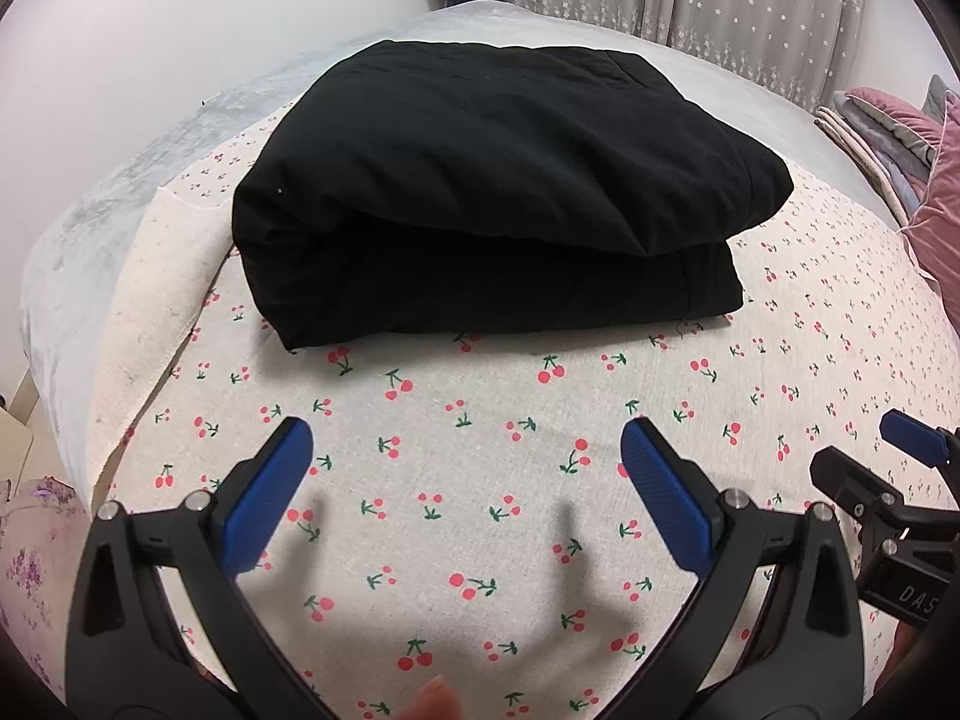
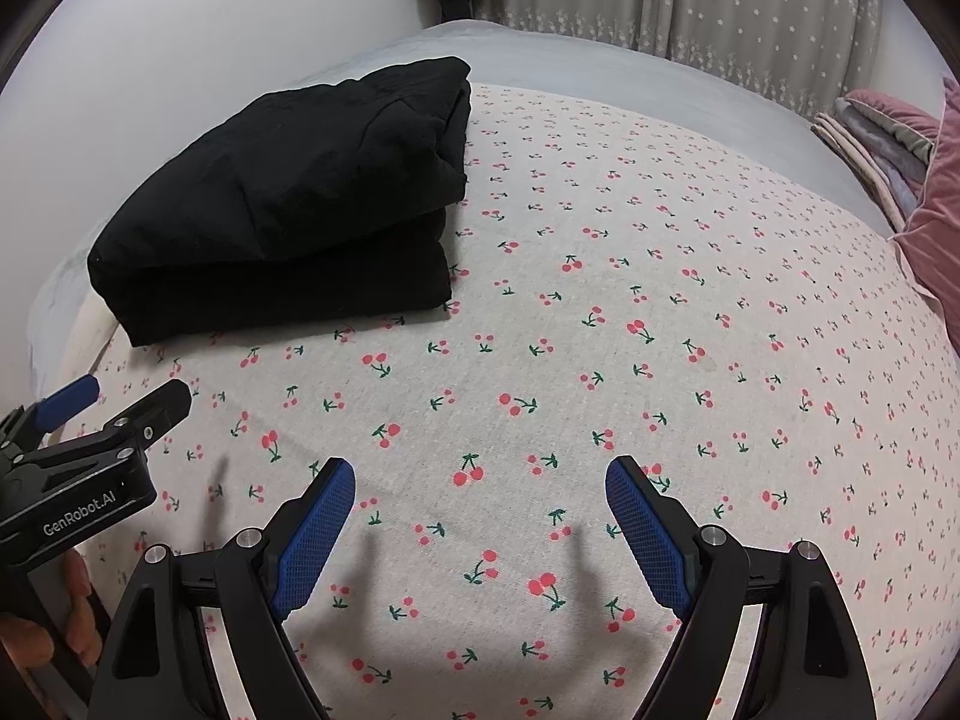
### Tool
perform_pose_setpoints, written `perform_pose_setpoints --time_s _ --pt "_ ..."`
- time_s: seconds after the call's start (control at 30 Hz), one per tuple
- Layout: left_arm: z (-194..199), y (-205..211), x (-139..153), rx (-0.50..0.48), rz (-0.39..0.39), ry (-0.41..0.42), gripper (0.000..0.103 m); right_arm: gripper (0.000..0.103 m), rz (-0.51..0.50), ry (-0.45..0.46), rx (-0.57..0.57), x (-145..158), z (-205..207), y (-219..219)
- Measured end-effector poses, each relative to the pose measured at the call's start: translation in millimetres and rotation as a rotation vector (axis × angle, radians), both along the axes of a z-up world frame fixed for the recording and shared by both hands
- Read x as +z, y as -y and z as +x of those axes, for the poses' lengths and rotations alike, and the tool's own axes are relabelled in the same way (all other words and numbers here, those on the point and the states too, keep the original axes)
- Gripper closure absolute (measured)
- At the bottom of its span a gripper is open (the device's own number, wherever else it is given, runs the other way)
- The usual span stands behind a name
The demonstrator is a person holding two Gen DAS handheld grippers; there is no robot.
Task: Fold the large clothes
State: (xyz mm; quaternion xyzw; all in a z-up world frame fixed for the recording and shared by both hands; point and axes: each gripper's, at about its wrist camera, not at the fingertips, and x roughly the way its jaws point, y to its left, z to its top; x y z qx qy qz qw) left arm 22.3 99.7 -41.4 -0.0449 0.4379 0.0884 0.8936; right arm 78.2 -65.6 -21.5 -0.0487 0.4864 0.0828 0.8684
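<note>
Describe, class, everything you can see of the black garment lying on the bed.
The black garment is a thick, soft, matte fabric with faint stitched seams. It lies folded into a bulky, roughly rectangular bundle of stacked layers, with a rounded fold at its near left corner. It rests flat on the cherry-print sheet, near the bed's left edge. Only the sheet touches it; both tongs hang open, short of it.

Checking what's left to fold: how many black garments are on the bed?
1: the black garment, already folded, lies on the cherry-print sheet ahead of both open grippers. Whether another hides inside its folds can't be told.
</note>
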Motion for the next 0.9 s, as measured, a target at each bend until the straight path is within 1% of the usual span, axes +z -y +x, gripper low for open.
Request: perform_pose_setpoints --time_s 0.27,0.73,0.83,0.9 --pt "1 -1 0 0.002 0.002 0.004 0.001 0.016 -0.001 -0.004 0.002 -1 1 -1" --pt "2 -1 -1 -0.002 0.016 -0.011 0.001 0.016 -0.001 -0.006 0.003 -3 0 -1" --pt "2 3 -1 -0.011 0.011 -0.009 0.001 0.016 -0.001 -0.003 0.003 -3 0 0" --pt "4 15 1 -0.038 0.012 -0.009 0.001 0.016 -0.011 0.007 -0.01 -1 -2 3"
